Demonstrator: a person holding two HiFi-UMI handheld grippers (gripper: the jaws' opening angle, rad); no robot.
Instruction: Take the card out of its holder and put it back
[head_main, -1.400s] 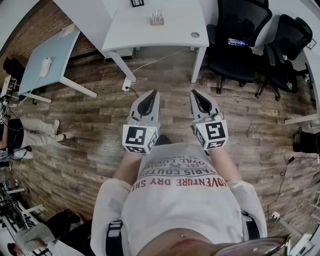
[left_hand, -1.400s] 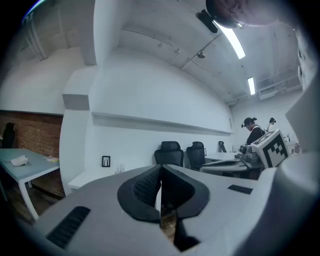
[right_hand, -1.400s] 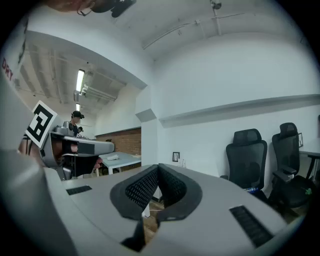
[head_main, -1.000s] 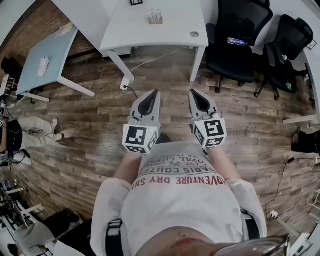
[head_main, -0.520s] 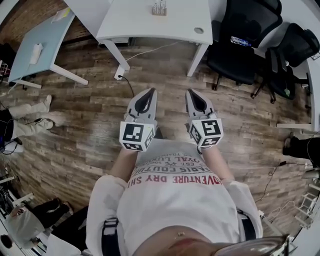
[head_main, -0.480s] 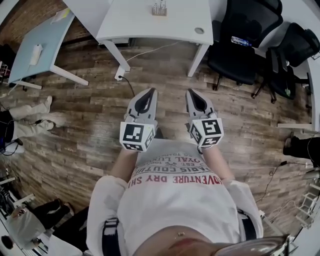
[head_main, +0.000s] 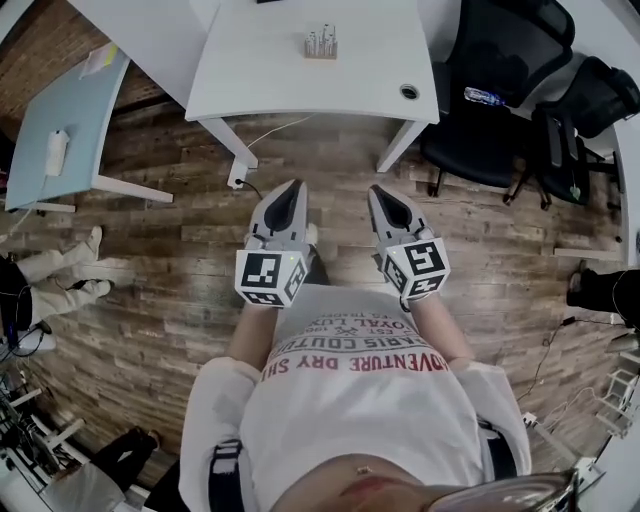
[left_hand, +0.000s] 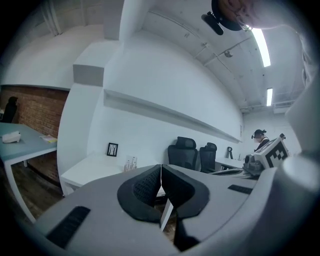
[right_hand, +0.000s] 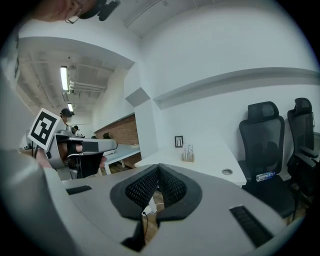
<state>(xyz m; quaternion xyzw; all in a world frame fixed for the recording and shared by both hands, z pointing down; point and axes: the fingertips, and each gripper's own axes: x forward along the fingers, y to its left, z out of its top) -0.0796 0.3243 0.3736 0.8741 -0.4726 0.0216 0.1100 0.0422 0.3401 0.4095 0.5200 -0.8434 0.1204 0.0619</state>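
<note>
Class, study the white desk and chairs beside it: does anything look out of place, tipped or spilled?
Only one thing: a water bottle lies on its side on a black chair seat. The card holder stands upright on the desk; nothing spilled.

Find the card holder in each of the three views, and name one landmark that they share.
Head view: card holder at top centre, on the white desk.
Left gripper view: card holder left of centre, slightly below the middle.
Right gripper view: card holder just right of centre.
Shared landmark: the white desk beneath it.
</note>
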